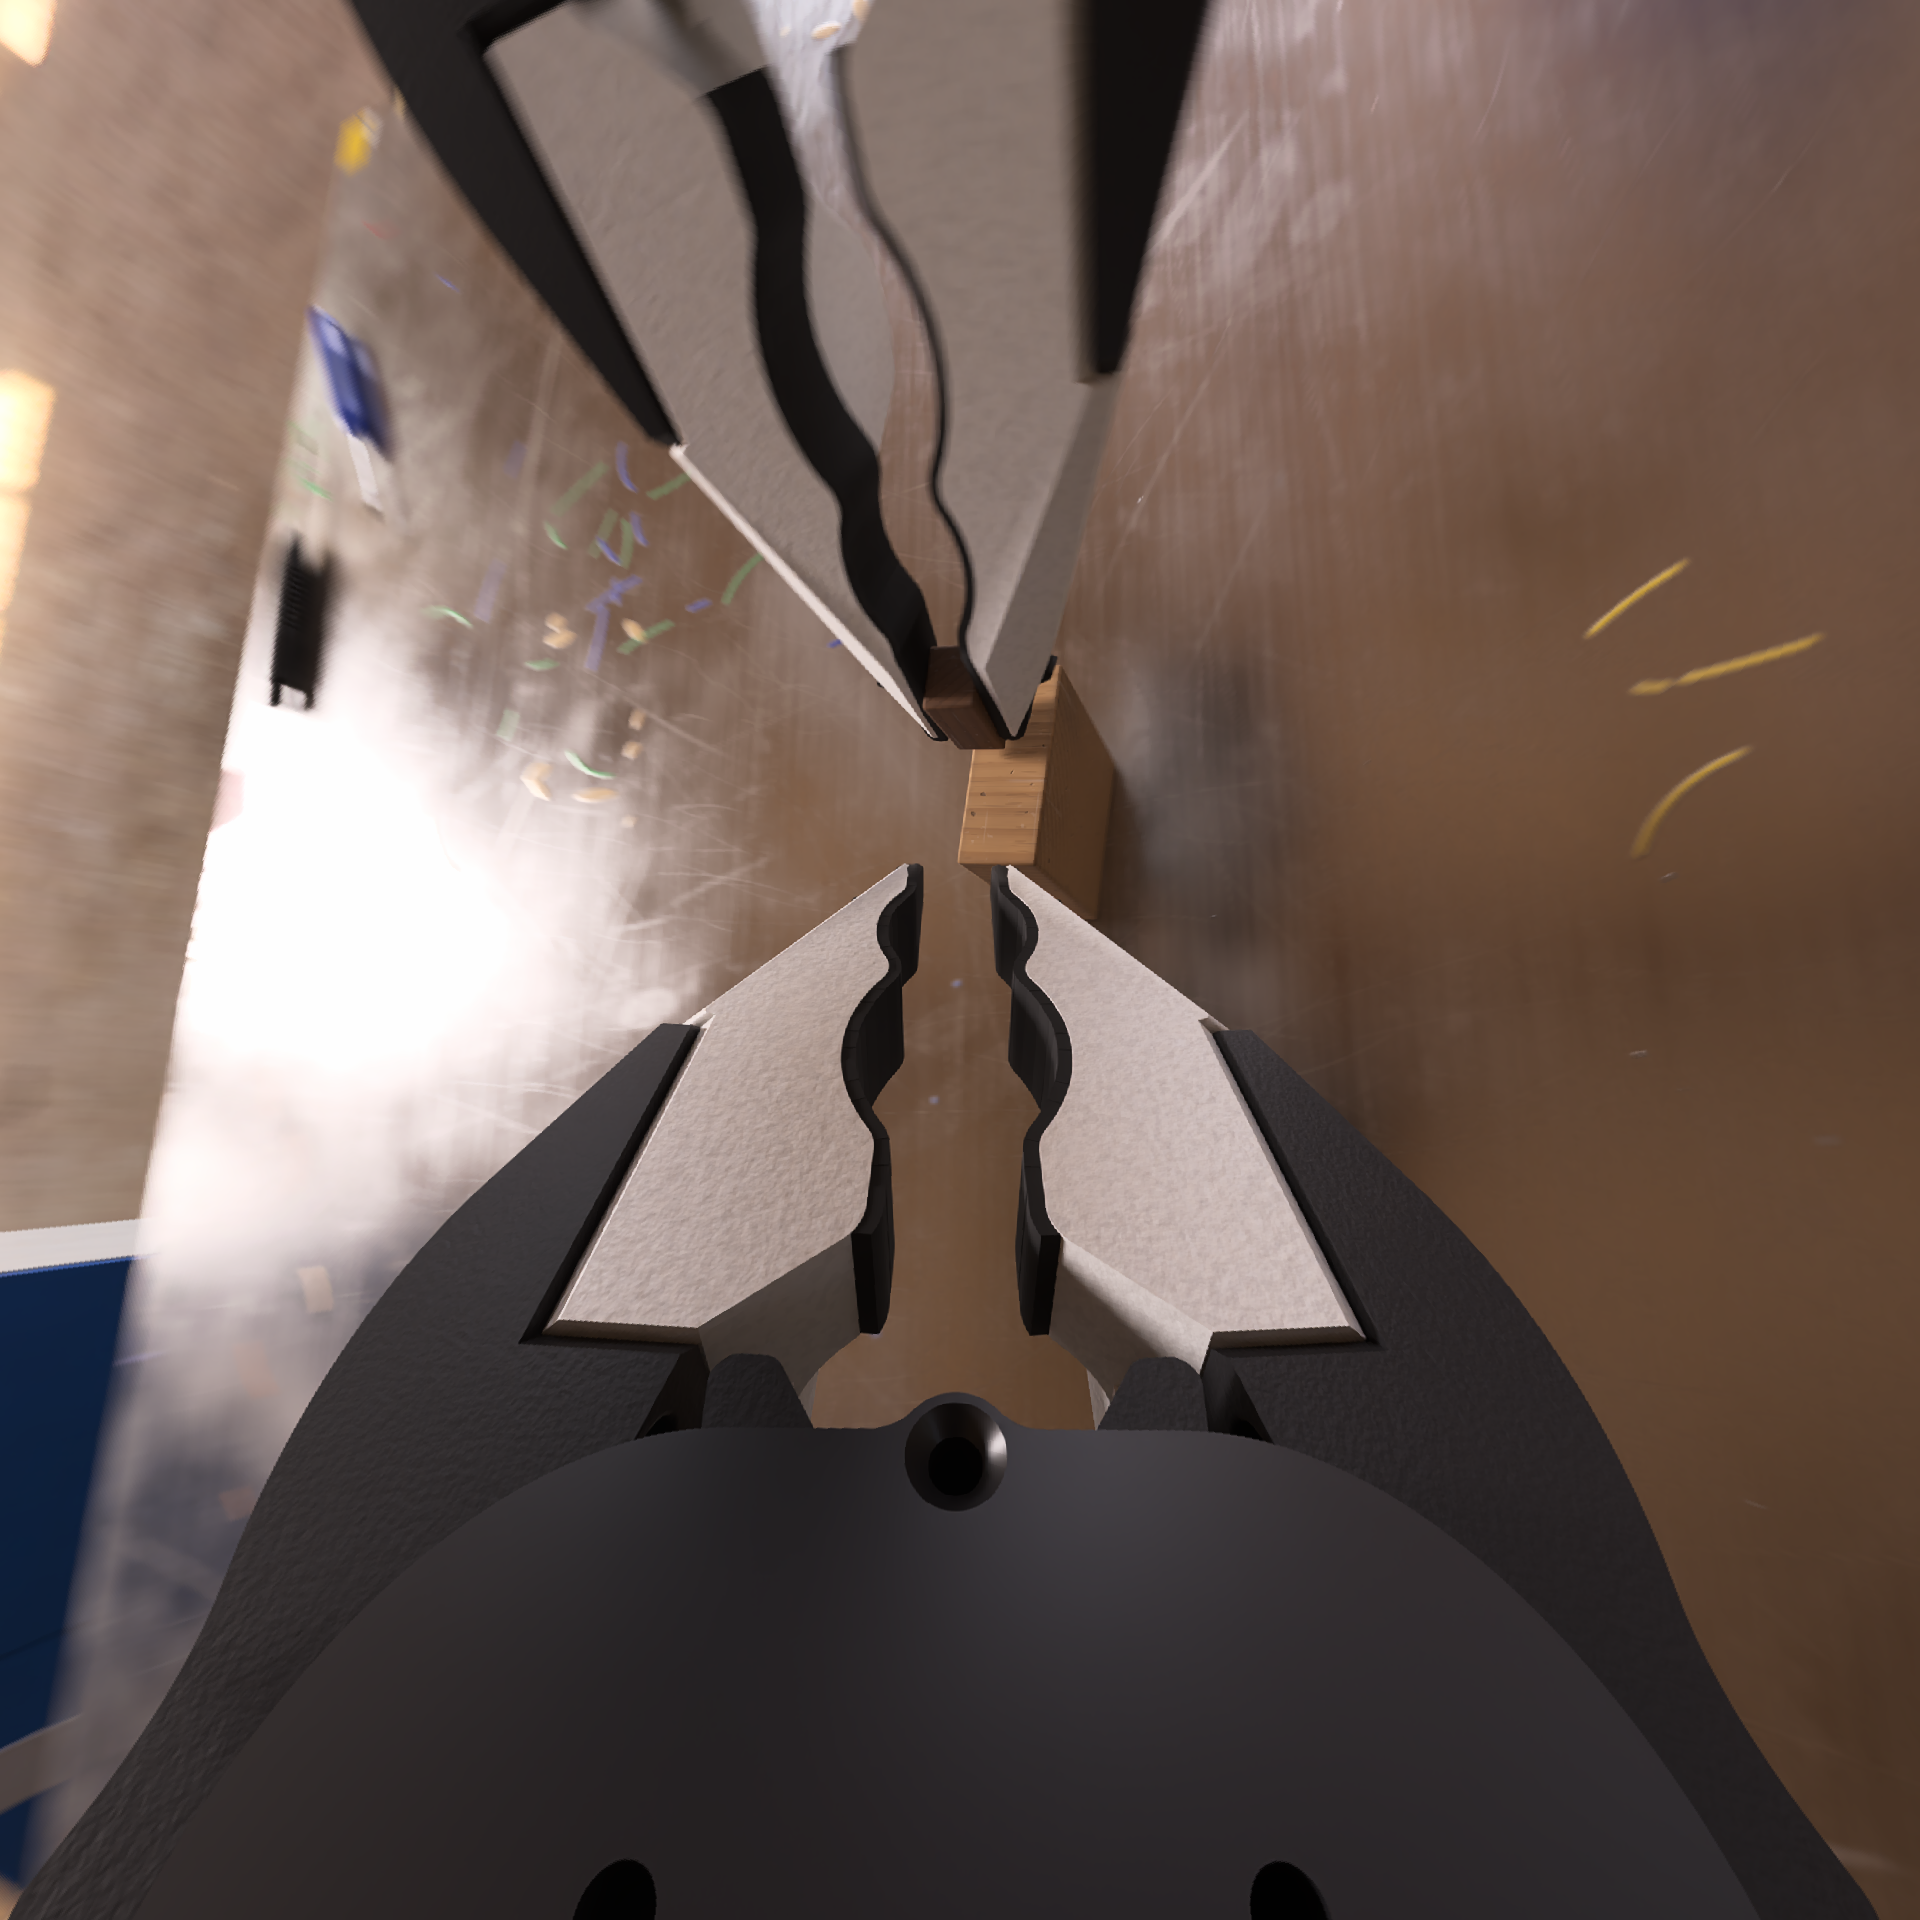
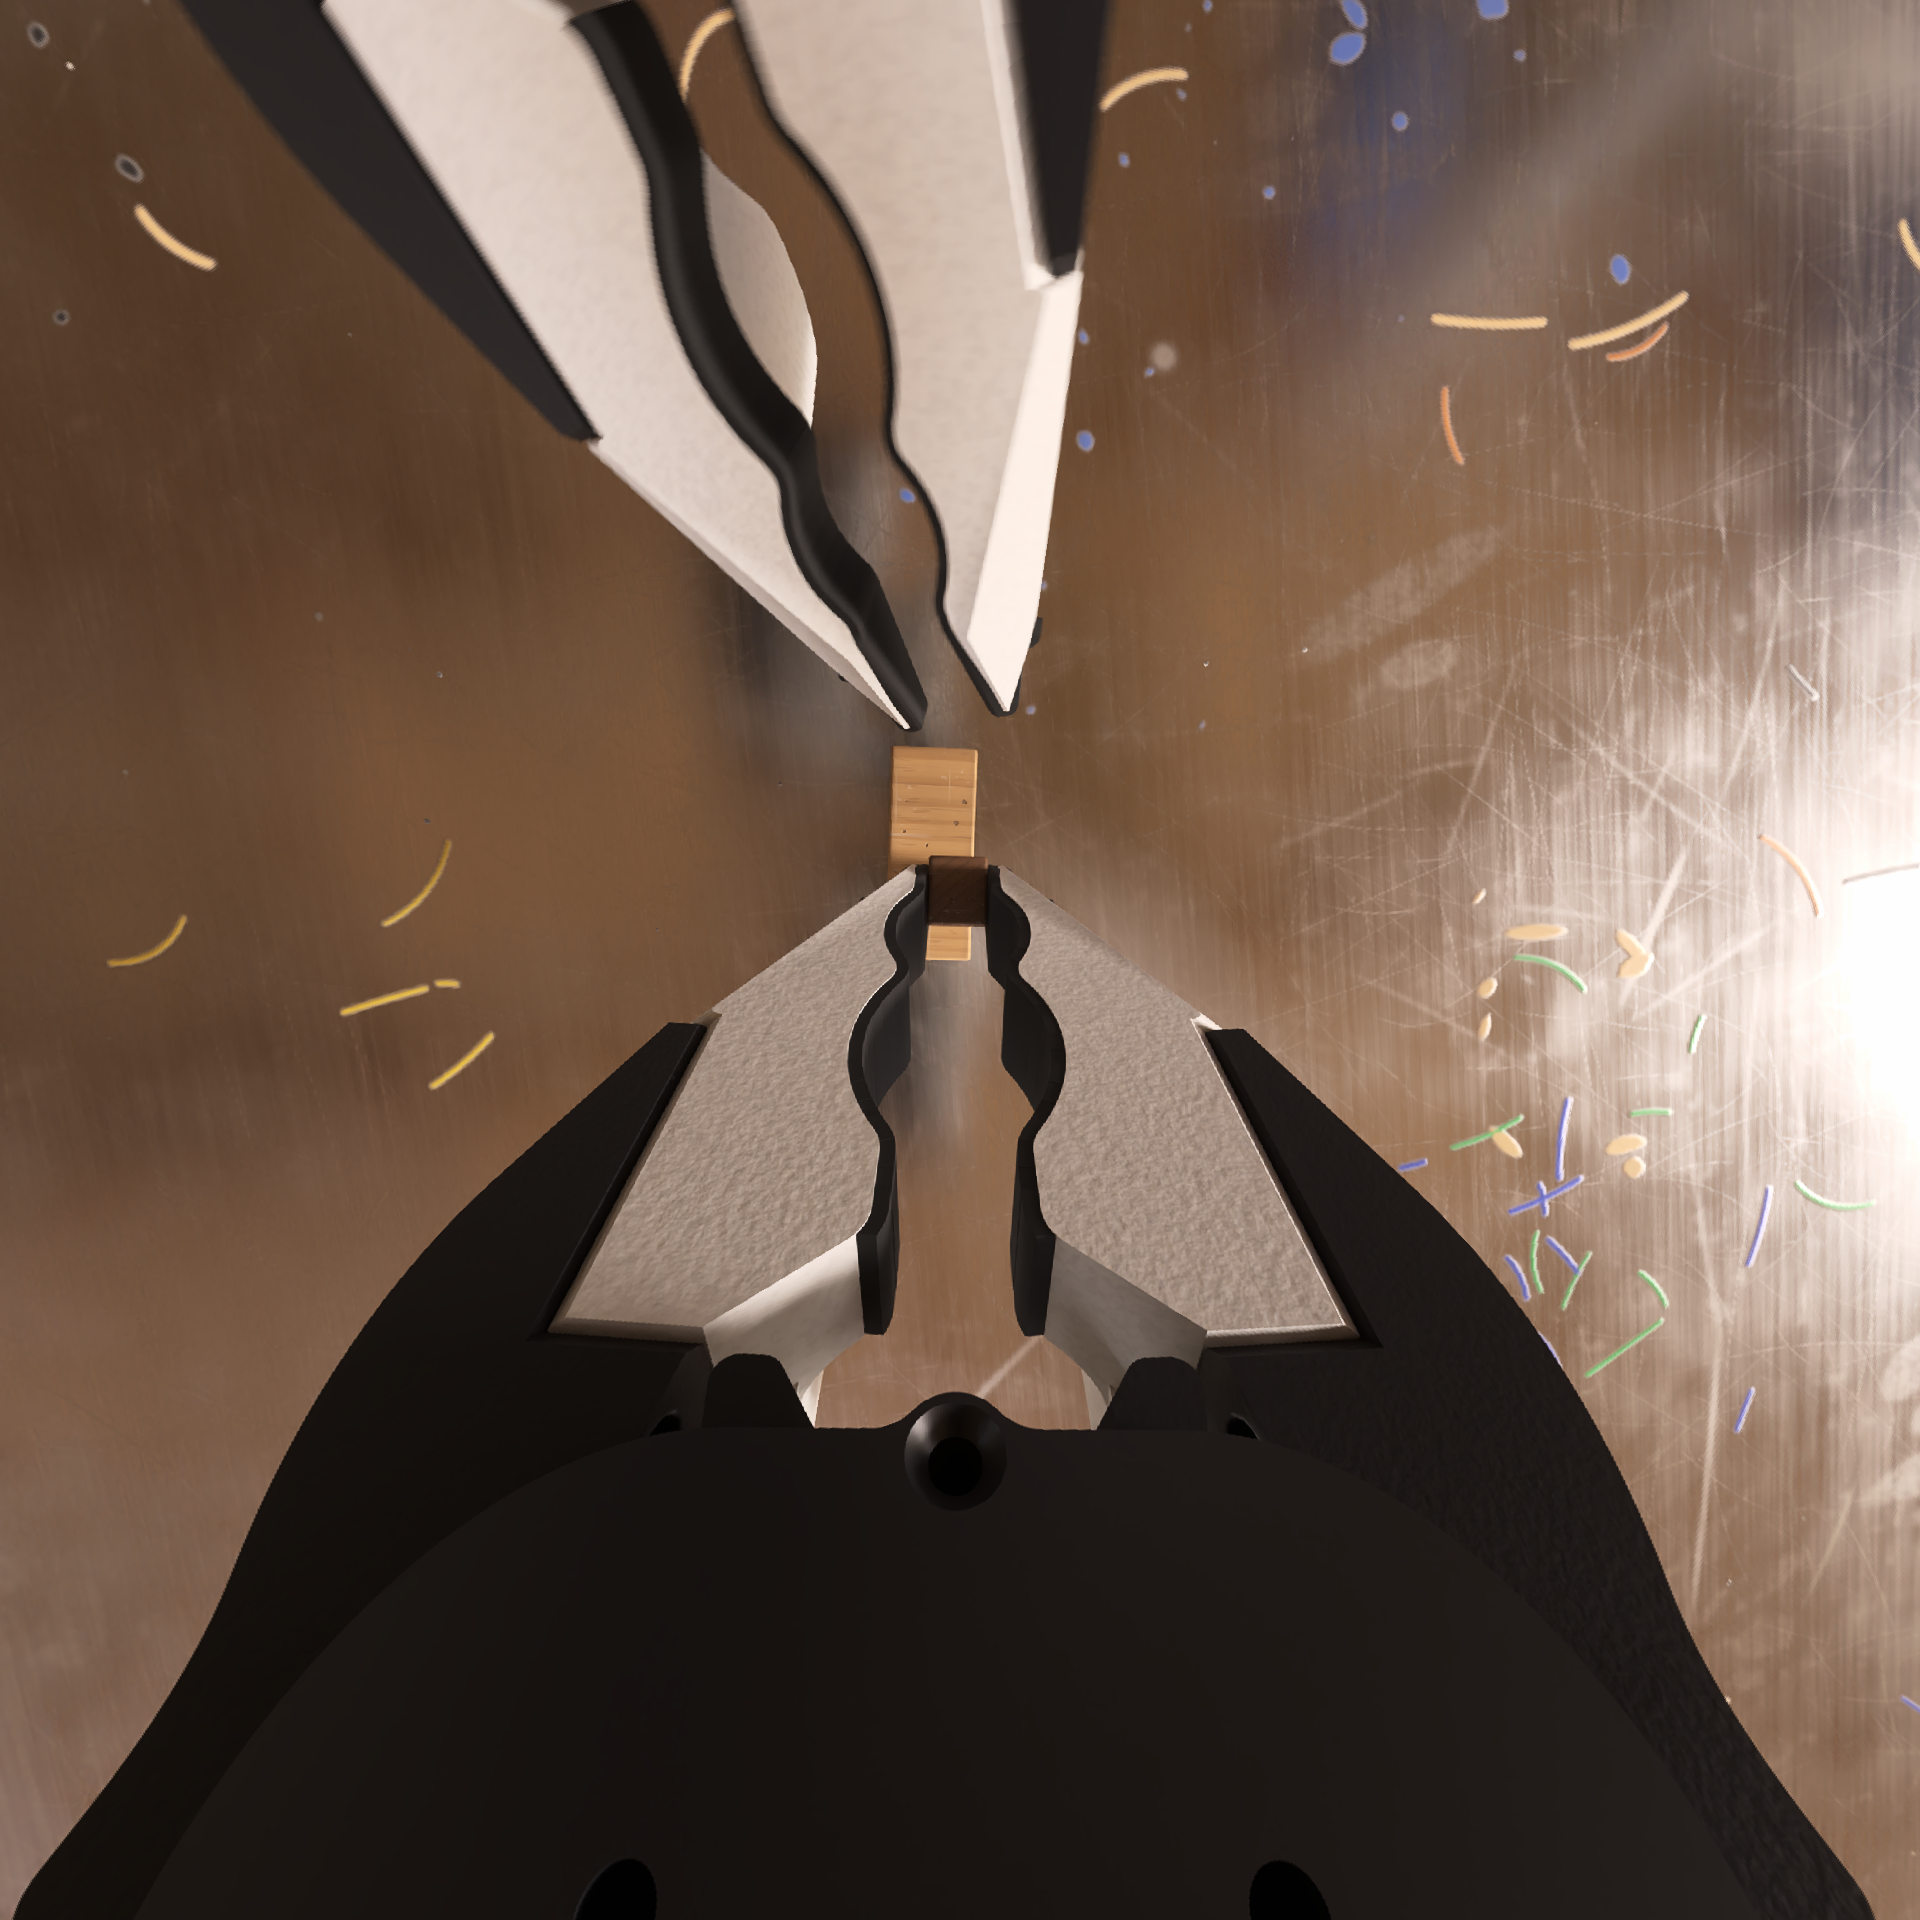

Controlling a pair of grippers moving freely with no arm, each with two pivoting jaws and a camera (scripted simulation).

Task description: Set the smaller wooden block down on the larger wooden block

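Note:
The larger block [image 2: 933, 800] is light wood and lies flat on a scratched brown table [image 2: 416, 644]; it also shows in the left wrist view [image 1: 1023, 805]. My right gripper [image 2: 956, 883] is shut on the smaller dark brown block [image 2: 956, 891] and holds it over the larger block's near end. I cannot tell whether the two blocks touch. The left wrist view shows that dark block [image 1: 958, 709] pinched in the right gripper [image 1: 964, 727] at the larger block's far end. My left gripper [image 1: 956, 875] is narrowly open and empty, its tips just short of the larger block; it reaches in from the top of the right wrist view [image 2: 956, 715].
Small coloured flecks and curved yellow streaks [image 2: 1538, 1195] are scattered over the table. A strong glare [image 2: 1870, 1039] washes out one side. In the left wrist view a black comb-like object [image 1: 296, 623], a blue card [image 1: 353, 384] and a blue panel [image 1: 62, 1455] lie off to the left.

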